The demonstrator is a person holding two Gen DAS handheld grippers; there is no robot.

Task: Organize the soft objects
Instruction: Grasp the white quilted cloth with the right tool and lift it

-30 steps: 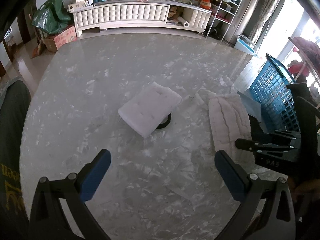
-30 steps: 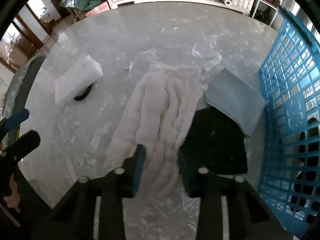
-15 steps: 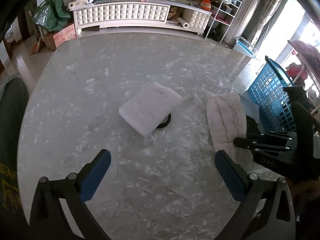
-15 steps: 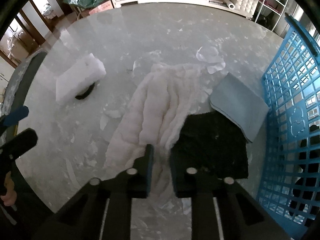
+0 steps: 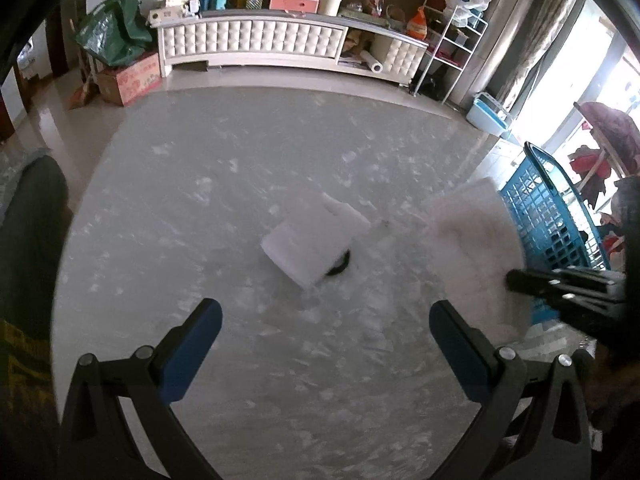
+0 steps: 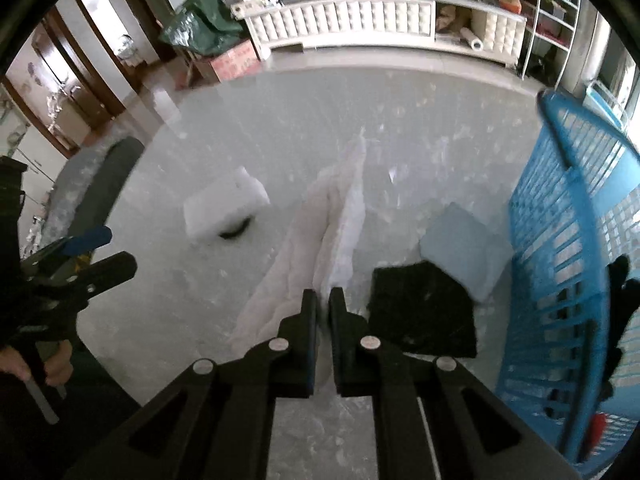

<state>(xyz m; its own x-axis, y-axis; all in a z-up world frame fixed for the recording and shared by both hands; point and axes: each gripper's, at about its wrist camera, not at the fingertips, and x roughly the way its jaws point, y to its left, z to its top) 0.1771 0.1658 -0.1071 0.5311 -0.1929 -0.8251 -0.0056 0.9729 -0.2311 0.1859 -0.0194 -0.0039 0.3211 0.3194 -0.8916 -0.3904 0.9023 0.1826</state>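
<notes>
My right gripper [image 6: 324,296] is shut on the near edge of a white fluffy cloth [image 6: 336,216], its jaws closing tight on the fabric. The cloth hangs up off the marble table [image 5: 200,200] in a long fold; in the left wrist view the white cloth [image 5: 472,248] rises beside the right gripper [image 5: 512,280]. A black cloth [image 6: 420,312] and a light blue cloth [image 6: 464,248] lie flat by the blue basket [image 6: 568,240]. My left gripper [image 5: 324,310] hovers open and empty, short of a white foam block [image 5: 316,240].
The foam block [image 6: 224,208] rests on a black ring [image 5: 340,266]. The blue basket [image 5: 548,216] stands at the table's right edge. A dark chair back [image 5: 28,240] is at the left, with a white cabinet [image 5: 256,44] beyond the table.
The right gripper closed on the white cloth's edge and rose, pulling the cloth up off the table into a hanging fold. The left gripper stayed where it was, open.
</notes>
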